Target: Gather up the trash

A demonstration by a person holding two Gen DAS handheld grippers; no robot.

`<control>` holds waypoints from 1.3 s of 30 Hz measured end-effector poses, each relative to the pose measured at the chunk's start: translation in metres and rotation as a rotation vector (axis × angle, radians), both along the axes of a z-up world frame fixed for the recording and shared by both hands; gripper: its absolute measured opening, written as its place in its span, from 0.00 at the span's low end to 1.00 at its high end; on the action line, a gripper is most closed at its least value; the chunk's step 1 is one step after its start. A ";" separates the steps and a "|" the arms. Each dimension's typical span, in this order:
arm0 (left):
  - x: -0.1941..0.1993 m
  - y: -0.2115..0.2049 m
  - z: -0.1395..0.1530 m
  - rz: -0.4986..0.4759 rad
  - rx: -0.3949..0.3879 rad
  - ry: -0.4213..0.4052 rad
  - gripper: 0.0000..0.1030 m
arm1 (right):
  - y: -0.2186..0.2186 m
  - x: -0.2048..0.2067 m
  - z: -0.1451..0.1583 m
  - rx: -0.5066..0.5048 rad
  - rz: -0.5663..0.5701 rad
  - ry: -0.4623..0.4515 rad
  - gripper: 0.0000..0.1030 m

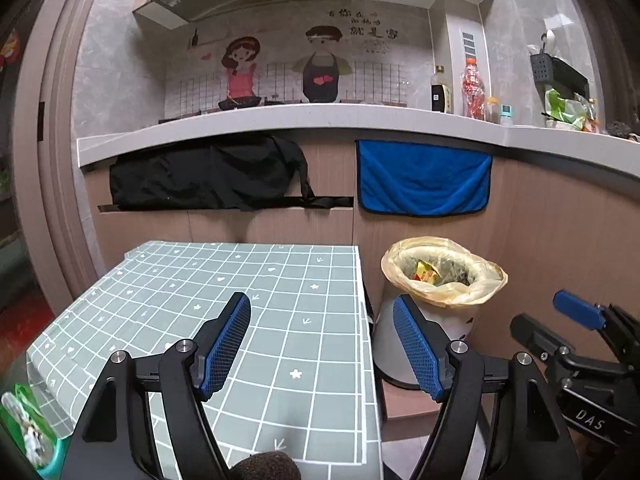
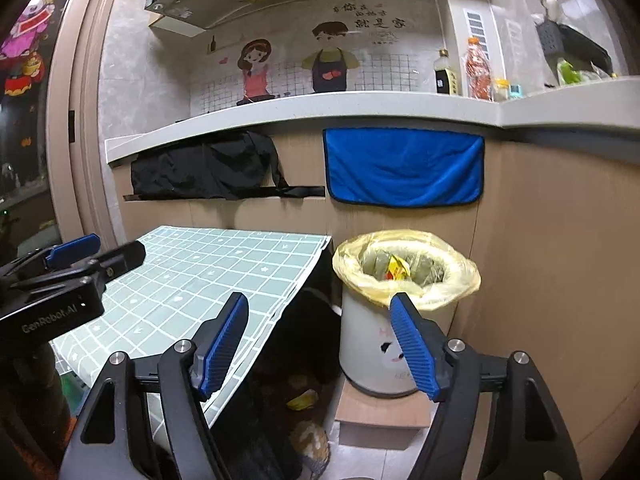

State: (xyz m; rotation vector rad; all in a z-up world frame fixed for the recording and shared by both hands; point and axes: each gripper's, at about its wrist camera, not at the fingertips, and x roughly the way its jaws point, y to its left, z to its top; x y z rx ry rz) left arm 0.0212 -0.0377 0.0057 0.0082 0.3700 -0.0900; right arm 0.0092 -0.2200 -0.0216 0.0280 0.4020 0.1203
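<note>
A white trash bin [image 1: 424, 344] lined with a yellow bag [image 1: 444, 292] stands to the right of the table, on a low cardboard box [image 2: 380, 416]. Yellow and red wrappers [image 1: 426, 271] lie inside it; they also show in the right wrist view [image 2: 396, 270]. My left gripper [image 1: 322, 344] is open and empty above the table's right part. My right gripper [image 2: 320, 340] is open and empty, between the table edge and the bin [image 2: 376, 344]. Each gripper shows in the other's view, the right one [image 1: 576, 316] and the left one [image 2: 76, 264].
The table carries a green checked cloth [image 1: 224, 300]. A green packet [image 1: 28, 428] lies at its near left corner. A yellow wrapper [image 2: 302, 400] and a brown object lie on the floor under the table. A black cloth [image 1: 208, 176] and a blue towel [image 1: 424, 178] hang below the counter [image 1: 280, 120].
</note>
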 end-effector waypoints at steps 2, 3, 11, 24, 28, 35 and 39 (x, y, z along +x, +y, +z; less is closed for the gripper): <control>-0.005 -0.003 0.001 -0.011 0.002 -0.005 0.72 | -0.002 -0.005 -0.001 0.018 0.005 0.007 0.69; -0.007 -0.005 0.000 -0.014 0.006 -0.005 0.72 | -0.002 -0.009 -0.001 0.022 0.006 0.003 0.69; -0.010 -0.015 0.000 -0.030 0.019 0.010 0.72 | -0.007 -0.018 0.003 0.021 -0.018 -0.027 0.71; -0.011 -0.012 0.002 -0.036 0.017 0.005 0.72 | -0.007 -0.021 0.006 0.006 -0.029 -0.042 0.71; -0.012 -0.012 0.003 -0.037 0.015 0.001 0.72 | -0.008 -0.021 0.006 0.004 -0.028 -0.041 0.71; -0.013 -0.015 0.005 -0.035 0.015 0.001 0.72 | -0.009 -0.021 0.006 0.004 -0.028 -0.042 0.72; -0.014 -0.015 0.005 -0.039 0.015 0.001 0.72 | -0.009 -0.022 0.008 0.008 -0.031 -0.045 0.72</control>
